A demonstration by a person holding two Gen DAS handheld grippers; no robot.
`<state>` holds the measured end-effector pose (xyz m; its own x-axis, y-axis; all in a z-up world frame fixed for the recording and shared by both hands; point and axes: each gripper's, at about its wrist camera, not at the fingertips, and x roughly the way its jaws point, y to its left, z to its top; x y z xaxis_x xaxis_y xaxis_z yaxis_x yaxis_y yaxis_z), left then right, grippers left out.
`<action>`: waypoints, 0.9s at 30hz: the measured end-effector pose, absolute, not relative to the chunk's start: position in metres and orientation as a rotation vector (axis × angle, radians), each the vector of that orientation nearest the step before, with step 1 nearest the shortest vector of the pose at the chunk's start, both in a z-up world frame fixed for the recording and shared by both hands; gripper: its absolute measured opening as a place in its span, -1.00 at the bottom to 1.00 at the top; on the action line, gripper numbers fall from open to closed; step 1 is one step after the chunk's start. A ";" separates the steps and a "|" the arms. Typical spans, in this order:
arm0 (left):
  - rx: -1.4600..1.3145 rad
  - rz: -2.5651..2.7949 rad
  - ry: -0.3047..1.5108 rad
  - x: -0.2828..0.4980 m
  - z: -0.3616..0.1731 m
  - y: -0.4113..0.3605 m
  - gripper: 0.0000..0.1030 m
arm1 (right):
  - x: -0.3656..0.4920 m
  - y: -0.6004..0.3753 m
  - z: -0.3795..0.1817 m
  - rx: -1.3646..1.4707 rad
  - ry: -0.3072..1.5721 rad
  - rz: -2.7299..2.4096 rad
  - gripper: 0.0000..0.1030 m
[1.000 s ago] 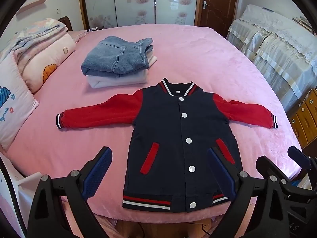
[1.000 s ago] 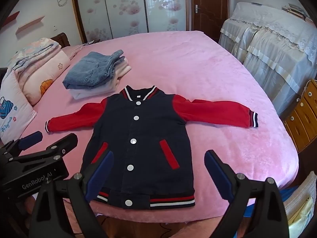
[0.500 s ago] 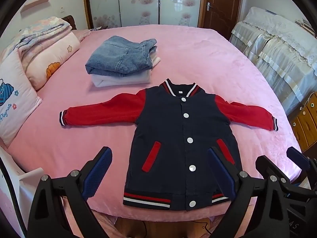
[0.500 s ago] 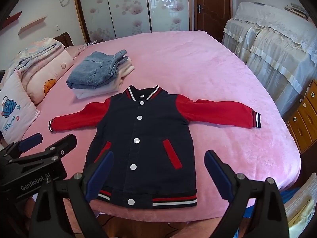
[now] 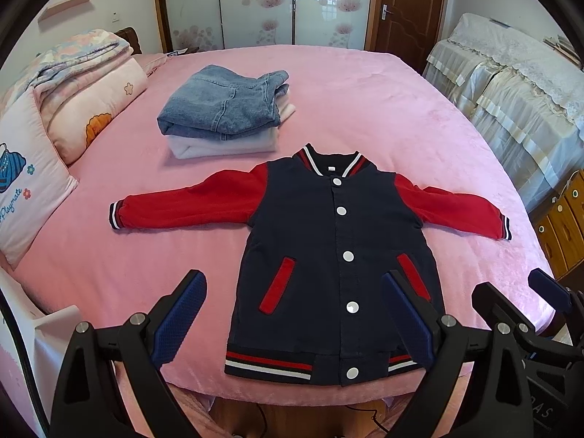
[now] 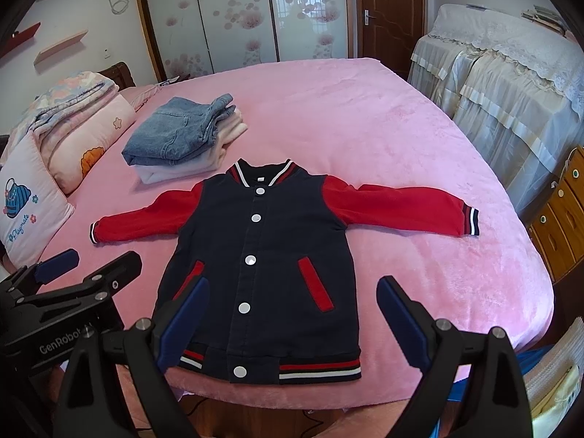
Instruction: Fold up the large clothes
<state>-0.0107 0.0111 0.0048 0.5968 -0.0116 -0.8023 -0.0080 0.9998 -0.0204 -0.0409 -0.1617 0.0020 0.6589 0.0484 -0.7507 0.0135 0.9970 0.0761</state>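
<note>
1. One navy jacket (image 5: 335,255) with two red sleeves and five white snaps, flat at the bed (image 5: 365,98) near edge.
2. Beyond its collar: folded jeans (image 5: 222,106) atop pale garments, perhaps two.
3. Left of the jacket: pillow (image 6: 25,215) reading "Playmate".
4. Left gripper (image 5: 294,317), right gripper (image 6: 292,323): jaws wide, empty; the left one, seen from the right wrist, labelled "GenRobot".

One jacket (image 5: 339,255) on the bed (image 5: 365,102): two red sleeves, two red pocket welts, five white snaps down the front. One stack of folded clothes (image 5: 226,120): one denim piece on top, at least one pale piece below; exact count underneath cannot be told. Two pillows (image 5: 33,182) at the left edge. Two grippers: left gripper (image 5: 294,314), right gripper (image 6: 292,317), two fingers each.
</note>
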 end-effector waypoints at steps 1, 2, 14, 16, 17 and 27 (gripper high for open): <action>-0.022 -0.002 0.929 -0.011 0.004 0.011 0.85 | -0.041 -0.162 0.002 0.078 0.852 0.021 0.82; -0.021 -0.001 0.928 -0.011 0.004 0.011 0.85 | -0.041 -0.162 0.002 0.078 0.852 0.020 0.82; -0.015 0.003 0.925 -0.012 0.005 0.009 0.85 | -0.042 -0.163 0.004 0.075 0.850 0.018 0.82; -0.016 0.002 0.930 -0.012 0.005 0.009 0.85 | -0.043 -0.163 0.004 0.074 0.850 0.019 0.82; -0.016 0.001 0.933 -0.012 0.005 0.009 0.85 | -0.043 -0.163 0.003 0.074 0.850 0.018 0.82; -0.012 0.003 0.947 -0.013 0.002 0.010 0.85 | -0.043 -0.163 0.004 0.073 0.850 0.017 0.82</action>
